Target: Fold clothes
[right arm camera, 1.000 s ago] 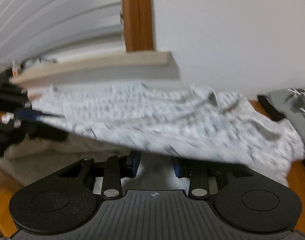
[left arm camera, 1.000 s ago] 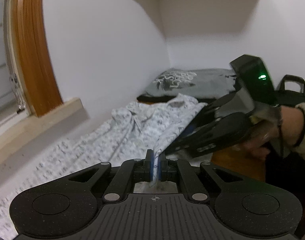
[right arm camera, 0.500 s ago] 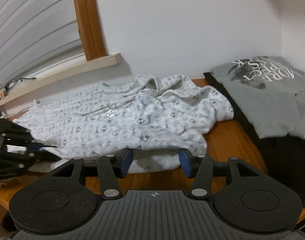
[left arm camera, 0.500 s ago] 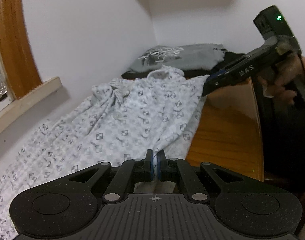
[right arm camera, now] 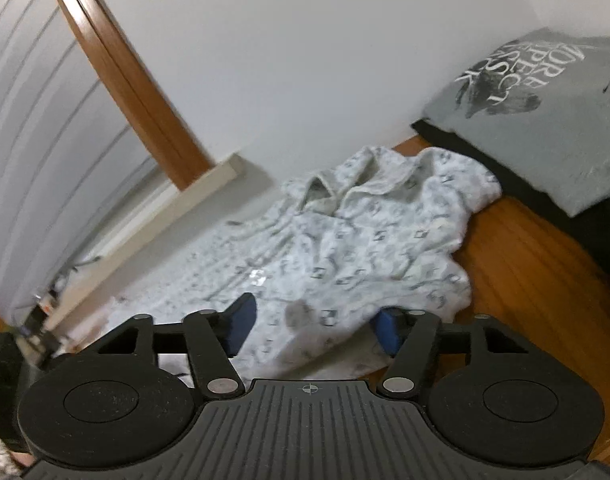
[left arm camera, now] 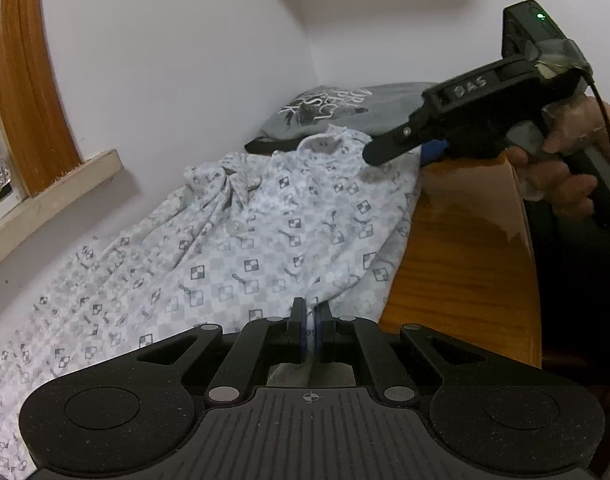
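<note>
Pale checked cotton lies spread along the back edge of the wooden table [left arm camera: 465,264]: the patterned shirt [left arm camera: 233,248] runs lengthwise beside the wall, its collar end toward the far corner and its body stretching back toward the window sill [left arm camera: 53,196]. It is open to full length but rumpled, with a ridge of creases through the middle and a sleeve bunched near the collar; no clean fold line shows anywhere on it. At the far corner a grey printed T-shirt [right arm camera: 545,120] sits flat and squared on top of something black [right arm camera: 505,172], which looks like folded garments in a pile.

The left gripper [left arm camera: 311,332] has its jaws clenched on a pinch of the shirt's near hem. The right gripper [right arm camera: 313,324], held in the person's hand [left arm camera: 561,176], hovers over the collar end with its jaws released and wide, cloth beneath them but none held.

Judging by this, the pile accounts for the part of the job that is done, and the patterned shirt is the piece in hand, laid out or being smoothed rather than folded. What is left for it appears to be the whole fold: sleeves in, sides over, length halved, then onto the stack. Whether other clothes wait out of view cannot be told
</note>
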`<action>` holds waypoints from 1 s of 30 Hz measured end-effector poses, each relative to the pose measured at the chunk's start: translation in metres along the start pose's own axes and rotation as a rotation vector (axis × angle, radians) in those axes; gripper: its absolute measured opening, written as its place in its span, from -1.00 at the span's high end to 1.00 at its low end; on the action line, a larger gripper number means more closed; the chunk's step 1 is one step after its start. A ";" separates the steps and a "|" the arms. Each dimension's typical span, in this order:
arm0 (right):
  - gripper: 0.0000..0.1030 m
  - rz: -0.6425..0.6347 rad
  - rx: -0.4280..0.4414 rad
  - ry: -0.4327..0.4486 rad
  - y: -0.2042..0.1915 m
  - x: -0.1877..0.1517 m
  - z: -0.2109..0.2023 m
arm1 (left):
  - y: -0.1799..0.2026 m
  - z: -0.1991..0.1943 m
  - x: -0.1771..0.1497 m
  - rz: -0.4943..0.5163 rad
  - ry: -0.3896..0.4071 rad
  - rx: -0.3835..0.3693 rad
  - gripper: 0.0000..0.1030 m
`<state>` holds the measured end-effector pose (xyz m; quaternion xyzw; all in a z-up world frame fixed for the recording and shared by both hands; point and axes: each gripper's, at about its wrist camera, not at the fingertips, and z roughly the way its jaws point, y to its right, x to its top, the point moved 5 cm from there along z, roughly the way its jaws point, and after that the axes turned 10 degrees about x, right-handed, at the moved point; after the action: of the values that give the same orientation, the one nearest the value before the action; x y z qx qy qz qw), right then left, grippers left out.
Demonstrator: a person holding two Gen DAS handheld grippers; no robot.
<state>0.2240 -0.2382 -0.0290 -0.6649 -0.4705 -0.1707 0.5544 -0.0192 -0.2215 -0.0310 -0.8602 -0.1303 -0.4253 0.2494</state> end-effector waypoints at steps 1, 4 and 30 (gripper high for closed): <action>0.72 -0.021 -0.029 -0.007 0.001 -0.002 0.000 | 0.000 0.000 0.000 -0.002 0.000 -0.001 0.91; 0.78 -0.043 -0.084 -0.009 0.009 -0.008 -0.007 | -0.001 0.001 0.000 -0.015 -0.003 -0.007 0.91; 0.19 -0.305 -0.163 -0.008 -0.022 -0.015 -0.008 | -0.117 -0.016 0.010 -0.187 -0.068 0.055 0.27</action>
<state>0.2007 -0.2529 -0.0244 -0.6293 -0.5527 -0.2877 0.4644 -0.0748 -0.1317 0.0226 -0.8510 -0.2299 -0.4137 0.2276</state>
